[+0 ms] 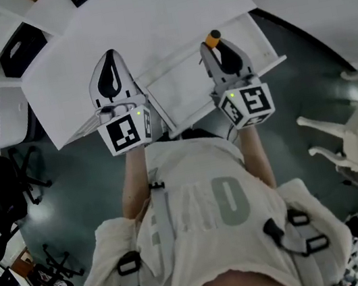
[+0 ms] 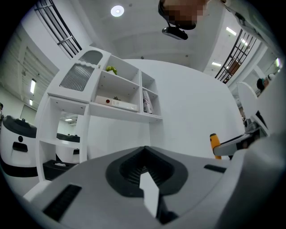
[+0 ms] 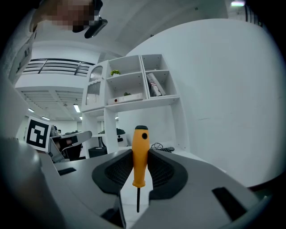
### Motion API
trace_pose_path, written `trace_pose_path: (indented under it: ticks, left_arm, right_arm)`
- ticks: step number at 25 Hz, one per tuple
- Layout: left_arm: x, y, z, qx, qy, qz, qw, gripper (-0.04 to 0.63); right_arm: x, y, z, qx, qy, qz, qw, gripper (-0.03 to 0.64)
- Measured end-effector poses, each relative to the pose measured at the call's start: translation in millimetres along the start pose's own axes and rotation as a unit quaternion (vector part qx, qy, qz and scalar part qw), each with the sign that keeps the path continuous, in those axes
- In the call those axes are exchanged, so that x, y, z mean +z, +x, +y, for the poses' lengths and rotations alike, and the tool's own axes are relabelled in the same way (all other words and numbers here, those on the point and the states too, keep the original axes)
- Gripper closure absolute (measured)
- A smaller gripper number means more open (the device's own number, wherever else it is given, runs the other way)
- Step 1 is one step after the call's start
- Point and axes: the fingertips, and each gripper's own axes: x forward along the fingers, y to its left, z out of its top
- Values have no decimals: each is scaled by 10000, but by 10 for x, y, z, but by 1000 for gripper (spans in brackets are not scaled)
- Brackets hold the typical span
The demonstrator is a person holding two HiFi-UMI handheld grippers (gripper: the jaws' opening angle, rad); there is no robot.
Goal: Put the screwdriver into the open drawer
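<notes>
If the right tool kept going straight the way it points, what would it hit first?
Most likely the white back panel under the shelf unit, after crossing above the desktop; depth is unclear. The right tool, shut on the screwdriver, shows nothing nearer in its line.

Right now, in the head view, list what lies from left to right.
Black office chair → left gripper → right gripper, holding the orange screwdriver → white chair. The open drawer is left out: it spans under the right gripper.
</notes>
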Motion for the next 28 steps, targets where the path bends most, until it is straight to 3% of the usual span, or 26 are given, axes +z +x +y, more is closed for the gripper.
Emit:
trace_pose_path:
  ticks: [5,11,17,24,28]
  left_arm:
    - [-76,17,-40,-60,-31,77,9999,591]
    - [-133,65,-49,-48,-62,137,9999,591]
    - [-164,60,-108,19,-167,173,9997,591]
    - [-370,42,-11,139,-72,491,9987,591]
    - [-436,7,23,253,-243,550,9979,591]
  right_arm:
    - [-165,96,-131,-137,172,275,9994,515]
    - [-729,329,-309,-306,353,1195,9917,515]
    - [-1198,433,-431,-115,299,1967,9799,515]
    - [-1892,508,-380,269,-71,2896,9567,515]
    - [-2367,425,-364,199,202,3406,9398,515]
